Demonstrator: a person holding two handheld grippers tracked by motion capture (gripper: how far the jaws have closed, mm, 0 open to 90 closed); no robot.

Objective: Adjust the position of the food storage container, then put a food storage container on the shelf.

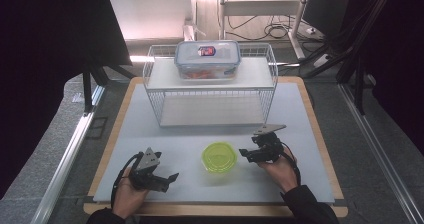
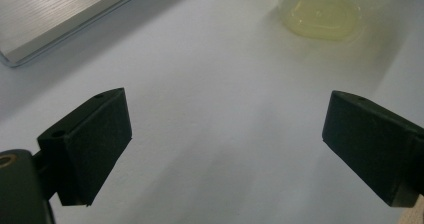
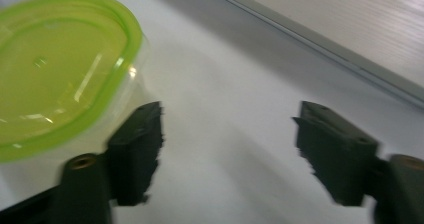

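My right gripper [image 1: 246, 153]: jaws released, wide apart, nothing btwn them. In the right gripper view only bare white tabletop [image 3: 235, 134] sits btwn the two black jaws; the green-lidded container [image 3: 60, 74] is just beside one jaw, off to that view's left, w/ clear wall below the lid. Can't tell if that jaw touches the wall; looks v. close. That view is a bit blurred.

My left gripper [image 1: 170, 180]: jaws also released, spread wide, nothing in them. The left gripper view has plain white surface btwn the jaws, container's pale clear base [image 2: 320, 16] far ahead at the top, well apart from the jaws.

From the high view: green-lidded container [image 1: 219, 157] stands upright, lid on, near the front edge of the tabletop [image 1: 310, 134], roughly mid-width, slightly right of centre. Right gripper just beside it on its right side, pointing left at it. Left gripper nr the front left corner, pointing right, container well apart from it. Each gripper is held by a hand coming in from the front edge, cable trailing back.

Further out: white wire rack [image 1: 210, 86] at the back half of the tabletop, centred. On its top shelf a clear lidded box [image 1: 207, 59] w/ blue-ish rim, red label on the lid, orange contents inside. Rack's lower shelf is a plain white board.
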